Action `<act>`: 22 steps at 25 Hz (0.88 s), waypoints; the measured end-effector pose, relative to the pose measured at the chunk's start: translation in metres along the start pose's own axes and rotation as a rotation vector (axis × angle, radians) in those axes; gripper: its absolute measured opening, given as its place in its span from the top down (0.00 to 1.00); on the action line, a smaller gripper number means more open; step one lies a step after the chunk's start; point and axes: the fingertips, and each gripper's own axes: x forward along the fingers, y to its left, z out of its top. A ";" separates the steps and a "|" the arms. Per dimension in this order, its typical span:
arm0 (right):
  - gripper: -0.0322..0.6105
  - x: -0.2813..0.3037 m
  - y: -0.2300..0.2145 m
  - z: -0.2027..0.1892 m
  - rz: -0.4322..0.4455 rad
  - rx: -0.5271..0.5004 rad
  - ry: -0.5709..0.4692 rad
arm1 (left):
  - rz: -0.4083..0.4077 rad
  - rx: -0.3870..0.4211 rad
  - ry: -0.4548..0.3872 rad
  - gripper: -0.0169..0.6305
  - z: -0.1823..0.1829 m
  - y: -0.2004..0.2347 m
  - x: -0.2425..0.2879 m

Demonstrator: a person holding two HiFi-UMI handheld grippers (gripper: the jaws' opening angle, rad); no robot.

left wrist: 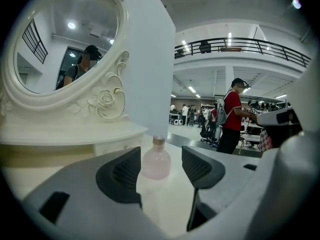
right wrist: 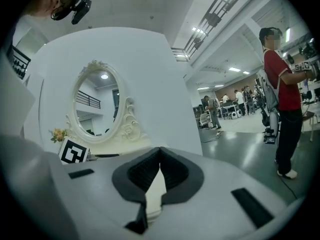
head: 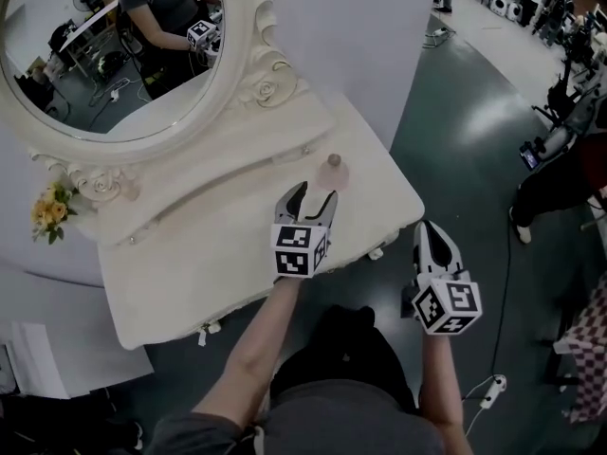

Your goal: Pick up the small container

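The small container is a pale pink round bottle with a brownish cap, standing upright on the cream dressing table near its right end. My left gripper hovers over the tabletop just short of it, jaws wide open. In the left gripper view the bottle shows in the gap between the dark pads, a little beyond them and untouched. My right gripper hangs off the table's right front corner over the floor; in its own view the right gripper has its tips together and nothing between them.
An oval mirror in a carved cream frame rises behind the tabletop, with yellow flowers at its left foot. A white wall panel stands behind the bottle. A person in red stands across the hall. A cable lies on the floor.
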 end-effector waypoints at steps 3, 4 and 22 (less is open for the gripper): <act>0.95 0.011 -0.005 0.002 -0.003 0.000 0.004 | 0.003 0.002 0.015 0.60 -0.001 0.004 0.015; 0.95 0.015 -0.007 0.002 -0.003 0.000 0.005 | 0.004 0.004 0.022 0.60 -0.002 0.005 0.020; 0.95 0.083 -0.043 0.009 0.042 0.016 0.049 | 0.020 0.057 0.103 0.60 -0.010 0.010 0.100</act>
